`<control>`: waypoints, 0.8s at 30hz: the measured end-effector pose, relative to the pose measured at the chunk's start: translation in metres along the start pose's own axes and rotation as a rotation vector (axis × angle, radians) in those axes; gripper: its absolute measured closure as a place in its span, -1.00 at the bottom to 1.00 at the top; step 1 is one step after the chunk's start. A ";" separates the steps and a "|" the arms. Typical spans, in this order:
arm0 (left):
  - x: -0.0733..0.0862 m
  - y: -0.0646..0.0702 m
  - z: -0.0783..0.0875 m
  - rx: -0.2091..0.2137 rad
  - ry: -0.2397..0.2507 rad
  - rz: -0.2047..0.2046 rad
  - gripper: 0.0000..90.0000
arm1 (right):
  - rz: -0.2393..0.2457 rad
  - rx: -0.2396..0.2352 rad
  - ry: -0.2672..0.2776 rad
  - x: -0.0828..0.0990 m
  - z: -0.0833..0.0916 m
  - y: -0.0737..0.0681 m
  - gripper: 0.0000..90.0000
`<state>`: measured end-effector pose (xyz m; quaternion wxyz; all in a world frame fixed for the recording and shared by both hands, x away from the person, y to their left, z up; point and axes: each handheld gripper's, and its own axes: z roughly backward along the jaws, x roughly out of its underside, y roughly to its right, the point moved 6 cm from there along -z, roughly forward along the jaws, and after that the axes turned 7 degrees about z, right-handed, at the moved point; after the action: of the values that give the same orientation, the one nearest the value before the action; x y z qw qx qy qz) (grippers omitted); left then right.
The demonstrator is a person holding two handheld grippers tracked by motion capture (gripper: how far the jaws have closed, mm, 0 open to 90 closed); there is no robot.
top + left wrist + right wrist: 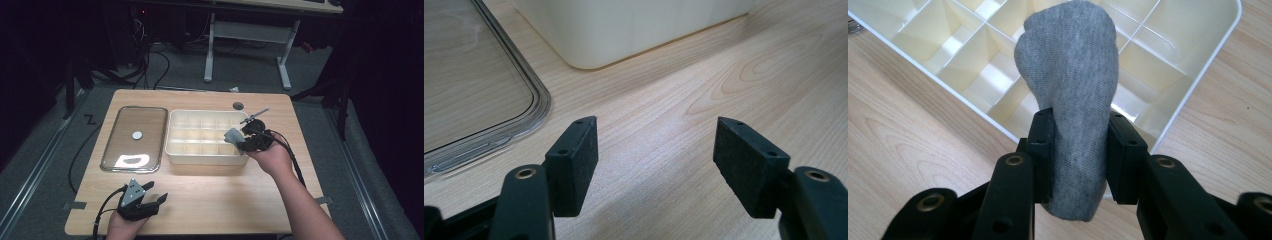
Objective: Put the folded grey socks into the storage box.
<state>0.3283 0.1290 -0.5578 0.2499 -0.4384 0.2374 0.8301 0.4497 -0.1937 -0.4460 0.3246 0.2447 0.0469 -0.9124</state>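
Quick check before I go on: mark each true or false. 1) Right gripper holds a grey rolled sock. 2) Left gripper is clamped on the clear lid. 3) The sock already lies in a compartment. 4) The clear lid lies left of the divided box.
1) The right gripper holds a grey rolled sock: true.
2) The left gripper is clamped on the clear lid: false; it is open and holds nothing, above bare table.
3) The sock lies in a compartment: false; it is held above the divided box.
4) The lid lies left of the box: true.
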 end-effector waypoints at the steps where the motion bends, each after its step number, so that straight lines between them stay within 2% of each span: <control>1: 0.000 0.000 0.000 0.000 -0.003 -0.002 -0.22 | 0.001 0.002 -0.004 -0.001 -0.001 0.001 0.54; 9: -0.001 -0.003 0.002 -0.007 0.003 0.007 -0.22 | -0.026 0.005 -0.041 -0.004 -0.006 0.007 0.54; 16: 0.000 -0.003 0.001 -0.007 0.001 0.005 -0.22 | -0.011 0.029 -0.099 -0.007 -0.012 0.010 0.54; 24: -0.001 -0.002 0.001 -0.005 0.002 0.004 -0.22 | -0.015 0.043 -0.156 -0.003 -0.018 0.014 0.55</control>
<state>0.3292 0.1315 -0.5570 0.2471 -0.4395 0.2363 0.8306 0.4675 -0.1982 -0.4591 0.3149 0.1794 0.0036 -0.9320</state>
